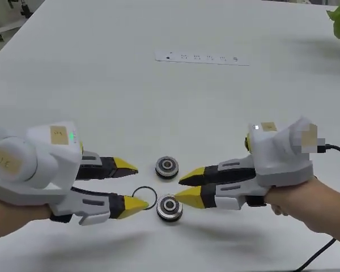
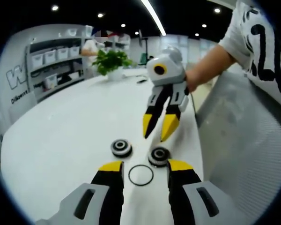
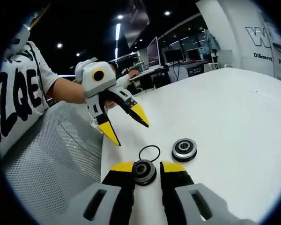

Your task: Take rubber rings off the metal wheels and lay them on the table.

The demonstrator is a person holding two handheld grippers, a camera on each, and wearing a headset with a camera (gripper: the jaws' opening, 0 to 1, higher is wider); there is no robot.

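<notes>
Rubber ring (image 1: 144, 197) — off, flat on counter (image 1: 158, 102) between left gripper's (image 1: 140, 187) spread fingers. Right gripper's (image 1: 178, 188) fingers, narrowly parted, flank near wheel (image 1: 169, 208). Next, we judge — steady it, peel its ring.

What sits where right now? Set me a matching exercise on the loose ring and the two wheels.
1 rubber ring
2 nearer wheel
3 farther wheel

A at the tips of the right gripper
B flat on the table, between the jaws of the open left gripper
C apart from both grippers, untouched

Pairs: 1-B, 2-A, 3-C
</notes>
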